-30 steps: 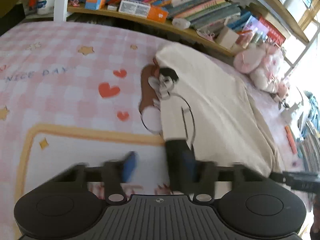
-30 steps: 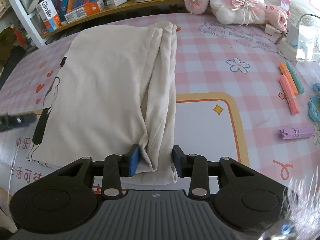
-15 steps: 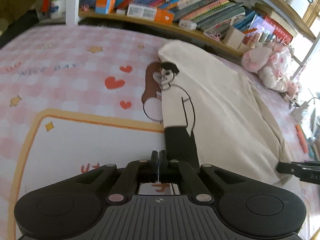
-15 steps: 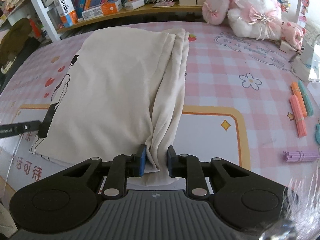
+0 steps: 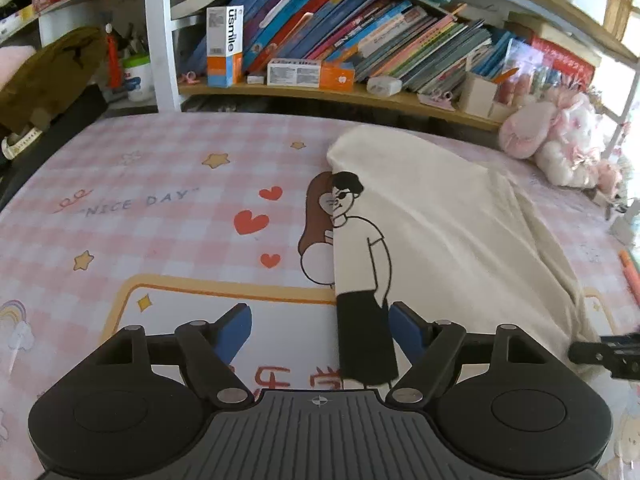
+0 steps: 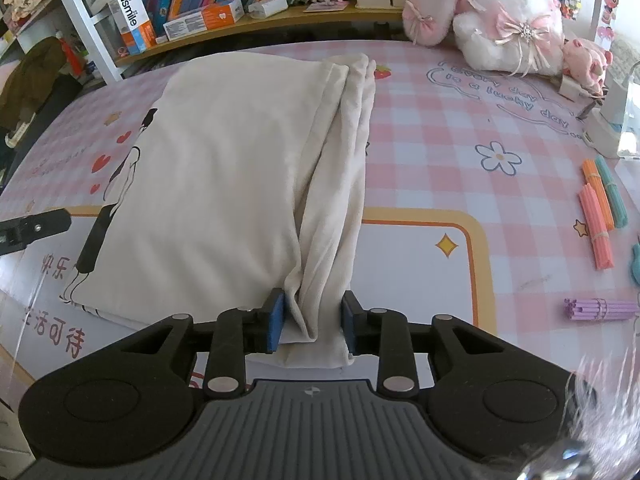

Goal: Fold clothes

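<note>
A cream T-shirt [image 5: 440, 240] with a cartoon print lies folded lengthwise on the pink checked table cover [image 5: 160, 168]. My left gripper [image 5: 320, 320] is at the shirt's near left corner, its jaws opening wide; the black printed edge [image 5: 364, 340] lies between them, close to the right pad and not pinched. In the right wrist view the T-shirt [image 6: 224, 168] has its bunched folded edge [image 6: 320, 280] running between the pads of my right gripper [image 6: 312, 314]. Those jaws are opening and the cloth sits loose between them.
Bookshelves [image 5: 340, 40] run along the far side. Pink and white plush toys [image 6: 500, 12] sit at the back right. Bundles of coloured sticks [image 6: 600, 208] and a purple bundle [image 6: 596, 308] lie right of the shirt. A dark bag [image 5: 48, 76] is far left.
The left gripper went from shut to wide open and lifted back from the shirt's corner. The right gripper squeezed the bunched edge, then widened again without moving away.
</note>
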`<state>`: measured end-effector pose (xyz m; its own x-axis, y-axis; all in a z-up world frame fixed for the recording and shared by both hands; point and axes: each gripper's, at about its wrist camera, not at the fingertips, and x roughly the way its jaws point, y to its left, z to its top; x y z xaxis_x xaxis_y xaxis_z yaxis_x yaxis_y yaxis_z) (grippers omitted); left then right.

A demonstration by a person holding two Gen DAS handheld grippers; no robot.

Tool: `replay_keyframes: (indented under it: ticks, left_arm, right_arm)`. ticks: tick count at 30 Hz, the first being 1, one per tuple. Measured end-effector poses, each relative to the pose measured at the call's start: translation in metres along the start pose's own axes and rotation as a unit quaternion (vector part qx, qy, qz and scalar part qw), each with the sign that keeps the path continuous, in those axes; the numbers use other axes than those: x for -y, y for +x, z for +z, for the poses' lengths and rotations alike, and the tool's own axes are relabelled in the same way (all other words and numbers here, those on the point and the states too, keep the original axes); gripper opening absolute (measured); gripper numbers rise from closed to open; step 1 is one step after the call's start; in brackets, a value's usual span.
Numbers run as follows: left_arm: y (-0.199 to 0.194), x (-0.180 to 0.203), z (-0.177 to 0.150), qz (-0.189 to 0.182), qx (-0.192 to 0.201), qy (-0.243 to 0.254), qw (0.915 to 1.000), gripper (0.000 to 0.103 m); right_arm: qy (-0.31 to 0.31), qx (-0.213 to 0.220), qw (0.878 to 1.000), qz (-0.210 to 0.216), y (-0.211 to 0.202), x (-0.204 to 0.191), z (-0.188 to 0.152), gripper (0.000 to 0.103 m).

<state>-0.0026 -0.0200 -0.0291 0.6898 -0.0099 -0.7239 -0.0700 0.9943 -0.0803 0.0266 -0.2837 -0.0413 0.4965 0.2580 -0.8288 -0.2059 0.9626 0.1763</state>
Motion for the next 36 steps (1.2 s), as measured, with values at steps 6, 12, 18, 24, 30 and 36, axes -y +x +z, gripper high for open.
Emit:
replay_keyframes:
  ticks: [6,12,18,24,30,36]
  left_arm:
    - [-0.012,-0.002,-0.015,-0.006,-0.001,0.025,0.9997,0.08]
    - [-0.02,0.007,-0.03,-0.032,0.024,0.079,0.9961,0.089]
    - [-0.025,0.019,-0.037,-0.034,0.039,0.127,0.9905,0.096]
    - [-0.031,0.029,-0.044,-0.038,0.05,0.162,0.9848,0.096]
    - [-0.029,0.041,-0.051,-0.052,0.047,0.2,0.9774,0.096]
    - [-0.027,0.053,-0.058,-0.054,0.044,0.236,0.9693,0.096]
  right_arm:
    - [0.036,-0.013,0.999,0.015,-0.005,0.009,-0.003,0.035]
    - [0.064,-0.024,0.997,0.019,-0.007,0.011,-0.005,0.035]
    - [0.113,-0.047,0.992,0.034,-0.016,0.022,-0.011,0.051]
    - [0.119,-0.05,0.991,0.036,-0.013,0.02,-0.012,0.052]
    - [0.12,-0.046,0.992,0.017,-0.009,0.014,-0.009,0.045]
    - [0.123,-0.046,0.991,0.015,-0.008,0.015,-0.009,0.043]
